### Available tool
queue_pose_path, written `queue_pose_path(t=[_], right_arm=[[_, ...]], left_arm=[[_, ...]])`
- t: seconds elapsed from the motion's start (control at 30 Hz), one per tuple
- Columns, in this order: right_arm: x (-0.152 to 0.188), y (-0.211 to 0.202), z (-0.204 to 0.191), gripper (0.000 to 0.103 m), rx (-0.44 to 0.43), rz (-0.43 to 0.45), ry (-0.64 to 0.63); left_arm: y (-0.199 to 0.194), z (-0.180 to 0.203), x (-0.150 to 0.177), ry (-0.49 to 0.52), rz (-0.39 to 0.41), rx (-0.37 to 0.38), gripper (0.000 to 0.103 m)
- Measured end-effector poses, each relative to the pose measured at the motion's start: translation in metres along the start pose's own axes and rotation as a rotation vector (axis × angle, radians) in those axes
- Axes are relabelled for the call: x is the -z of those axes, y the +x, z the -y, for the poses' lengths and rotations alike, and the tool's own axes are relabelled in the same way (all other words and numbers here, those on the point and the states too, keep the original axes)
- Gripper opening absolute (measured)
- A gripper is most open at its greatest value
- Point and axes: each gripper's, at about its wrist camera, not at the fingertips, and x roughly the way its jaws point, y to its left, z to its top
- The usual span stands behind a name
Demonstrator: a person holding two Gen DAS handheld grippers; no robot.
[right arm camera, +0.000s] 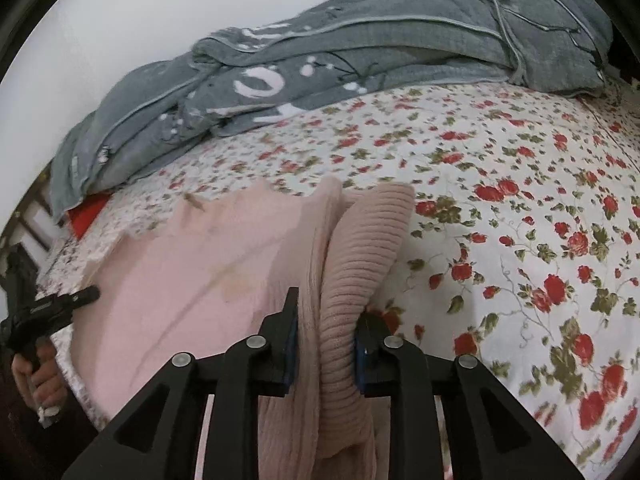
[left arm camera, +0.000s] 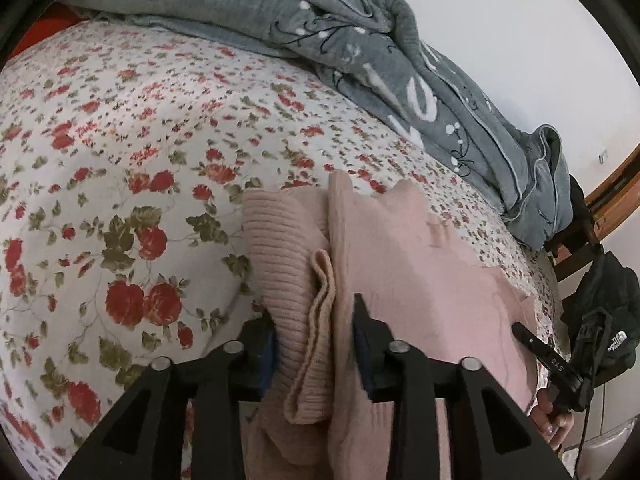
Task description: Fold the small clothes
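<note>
A pale pink knit sweater (left arm camera: 400, 248) lies spread on the floral bedsheet (left arm camera: 140, 140), lifted along one edge. My left gripper (left arm camera: 314, 320) is shut on a bunched fold of it, and a ribbed cuff (left arm camera: 280, 240) fills the space between the fingers. In the right wrist view the same sweater (right arm camera: 208, 264) stretches away to the left. My right gripper (right arm camera: 328, 312) is shut on its ribbed hem (right arm camera: 372, 232) together with a smooth layer. A hand (left arm camera: 552, 408) holding the other gripper shows at the right edge of the left wrist view, and a hand (right arm camera: 36, 376) shows at the left edge of the right wrist view.
A crumpled grey quilt (left arm camera: 400, 60) with white print lies along the far side of the bed, by the white wall. A black bag (left arm camera: 604, 312) hangs on a wooden chair beyond the bed's corner. Bare floral sheet (right arm camera: 520, 220) extends to the right of the sweater.
</note>
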Motion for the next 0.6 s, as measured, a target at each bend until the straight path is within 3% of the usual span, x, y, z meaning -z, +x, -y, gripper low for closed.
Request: queue_pose_path(t=[0.1, 0.23, 0.33, 0.47, 0.6], right_arm=[[-0.002, 0.009, 0.0, 0.048, 0.071, -0.003, 0.0], [-0.008, -0.001, -0.008, 0.05, 0.159, -0.021, -0.026], [-0.005, -0.027, -0.022, 0.051, 0.235, 0.03, -0.037], [0.009, -0.049, -0.062, 0.055, 0.221, 0.08, -0.107], [0.039, -0.049, -0.121, 0.055, 0.109, 0.083, -0.234]], left_arm=[[0.008, -0.005, 0.002, 0.0, -0.008, 0.032, 0.045], [0.011, -0.004, 0.007, 0.022, 0.005, 0.046, 0.05], [0.01, -0.001, 0.011, 0.053, 0.005, 0.055, 0.055], [0.009, 0.002, 0.014, 0.091, 0.002, 0.059, 0.057], [0.007, -0.003, 0.012, 0.071, -0.012, 0.093, 0.057]])
